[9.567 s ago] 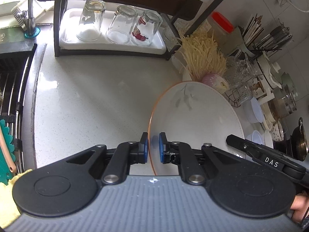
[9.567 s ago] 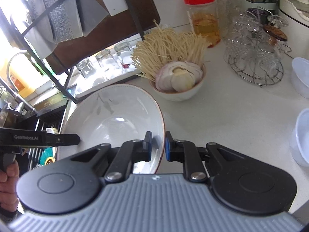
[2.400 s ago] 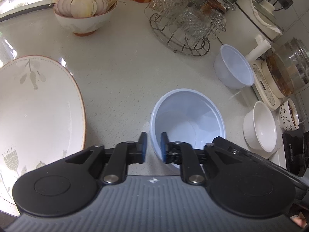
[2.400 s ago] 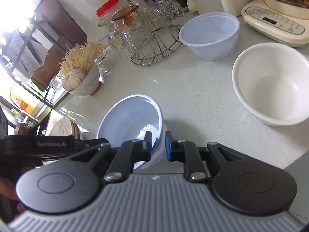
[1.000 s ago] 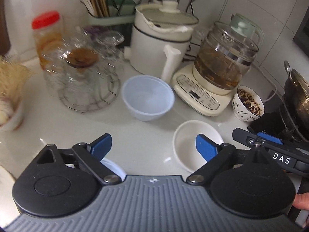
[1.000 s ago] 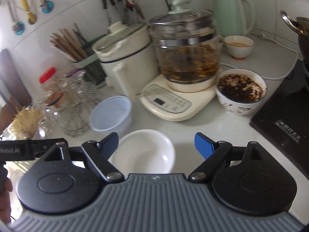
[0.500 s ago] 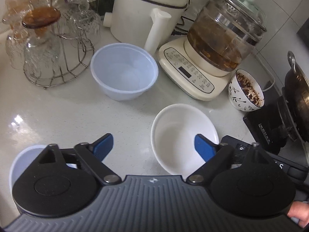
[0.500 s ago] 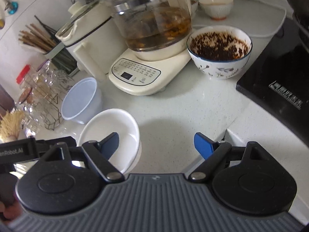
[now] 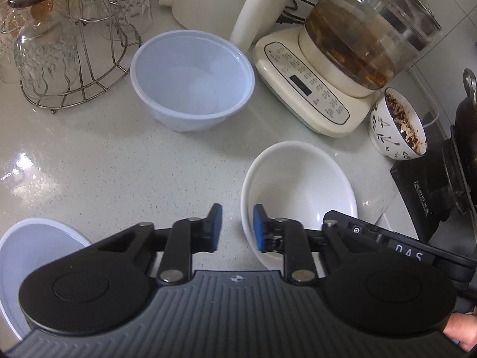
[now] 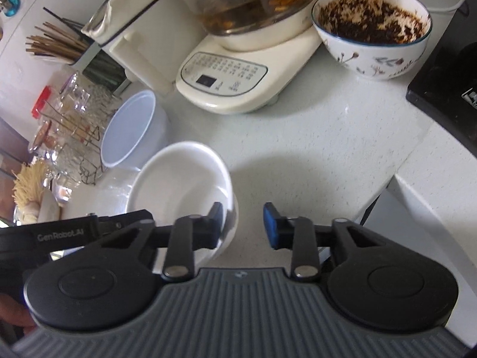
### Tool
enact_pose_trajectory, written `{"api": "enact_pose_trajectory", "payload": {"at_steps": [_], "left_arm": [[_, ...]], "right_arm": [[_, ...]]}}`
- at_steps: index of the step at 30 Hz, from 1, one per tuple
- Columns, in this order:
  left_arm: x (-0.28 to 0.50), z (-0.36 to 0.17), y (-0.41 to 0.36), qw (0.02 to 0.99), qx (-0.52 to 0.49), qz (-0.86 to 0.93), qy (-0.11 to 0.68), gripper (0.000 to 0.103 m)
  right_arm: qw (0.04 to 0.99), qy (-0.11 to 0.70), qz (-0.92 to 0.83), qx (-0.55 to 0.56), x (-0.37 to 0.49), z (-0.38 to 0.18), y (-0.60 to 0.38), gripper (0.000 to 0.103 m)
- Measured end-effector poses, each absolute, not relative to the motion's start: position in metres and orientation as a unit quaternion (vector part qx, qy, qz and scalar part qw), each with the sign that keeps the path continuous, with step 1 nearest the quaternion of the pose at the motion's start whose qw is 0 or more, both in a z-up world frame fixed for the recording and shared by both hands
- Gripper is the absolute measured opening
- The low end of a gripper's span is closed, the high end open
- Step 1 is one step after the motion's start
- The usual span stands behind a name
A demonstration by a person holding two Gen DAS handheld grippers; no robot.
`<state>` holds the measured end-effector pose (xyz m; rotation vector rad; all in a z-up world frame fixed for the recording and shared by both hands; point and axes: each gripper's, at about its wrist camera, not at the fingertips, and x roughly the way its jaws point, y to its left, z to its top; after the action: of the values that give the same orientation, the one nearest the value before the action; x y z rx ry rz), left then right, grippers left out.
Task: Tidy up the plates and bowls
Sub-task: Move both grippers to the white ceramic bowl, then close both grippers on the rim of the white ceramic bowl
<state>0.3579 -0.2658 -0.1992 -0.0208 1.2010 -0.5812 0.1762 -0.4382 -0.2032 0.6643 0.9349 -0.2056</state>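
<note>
A white ceramic bowl (image 9: 298, 191) (image 10: 179, 179) sits on the pale counter. My left gripper (image 9: 237, 228) straddles its left rim: the right pad (image 9: 258, 228) is inside the bowl, and a strip of counter shows between the left pad and the rim. Its jaws are closing. My right gripper (image 10: 243, 226) straddles the opposite rim. Its left pad (image 10: 216, 223) is inside the bowl and its right pad stands clear outside. Those jaws are closing too. Each view shows the other gripper's black body beside the bowl.
A translucent plastic bowl (image 9: 193, 80) (image 10: 131, 128) stands behind, another (image 9: 35, 253) at the lower left. A wire rack of glasses (image 9: 68, 44), a glass kettle on its cream base (image 9: 307, 89), a patterned bowl of dark crumbs (image 10: 372, 29) and a black cooktop (image 10: 447, 89) crowd around. The counter's edge (image 10: 417, 185) is close on the right.
Both grippers have sunk onto the white bowl from opposite sides. Their jaws have narrowed from wide apart to a small gap around its rim.
</note>
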Motion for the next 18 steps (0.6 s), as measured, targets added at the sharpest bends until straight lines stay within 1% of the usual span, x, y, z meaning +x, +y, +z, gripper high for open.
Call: {"api": "enact_pose_trajectory", "payload": {"at_steps": [3, 5, 6, 8, 10, 18], "left_arm": [[0.357, -0.202, -0.265, 0.784, -0.013, -0.273, 0.557, 0.015], [0.357, -0.204, -0.263, 0.782, -0.023, -0.273, 0.56, 0.011], [0.358, -0.204, -0.263, 0.781, -0.028, -0.273, 0.561, 0.009], [0.357, -0.204, -0.262, 0.78, -0.032, -0.273, 0.562, 0.009], [0.356, -0.203, -0.26, 0.779, -0.037, -0.275, 0.562, 0.009], [0.35, -0.191, -0.245, 0.782, -0.053, -0.285, 0.551, 0.009]], "right_arm": [[0.837, 0.44, -0.09, 0.313, 0.178, -0.204, -0.435, 0.026], [0.838, 0.438, -0.083, 0.314, 0.179, -0.204, -0.434, 0.02], [0.838, 0.439, -0.081, 0.315, 0.179, -0.204, -0.433, 0.019], [0.838, 0.439, -0.078, 0.314, 0.179, -0.203, -0.431, 0.015], [0.839, 0.441, -0.077, 0.308, 0.18, -0.201, -0.428, 0.013], [0.849, 0.431, -0.071, 0.296, 0.175, -0.187, -0.421, 0.013]]}}
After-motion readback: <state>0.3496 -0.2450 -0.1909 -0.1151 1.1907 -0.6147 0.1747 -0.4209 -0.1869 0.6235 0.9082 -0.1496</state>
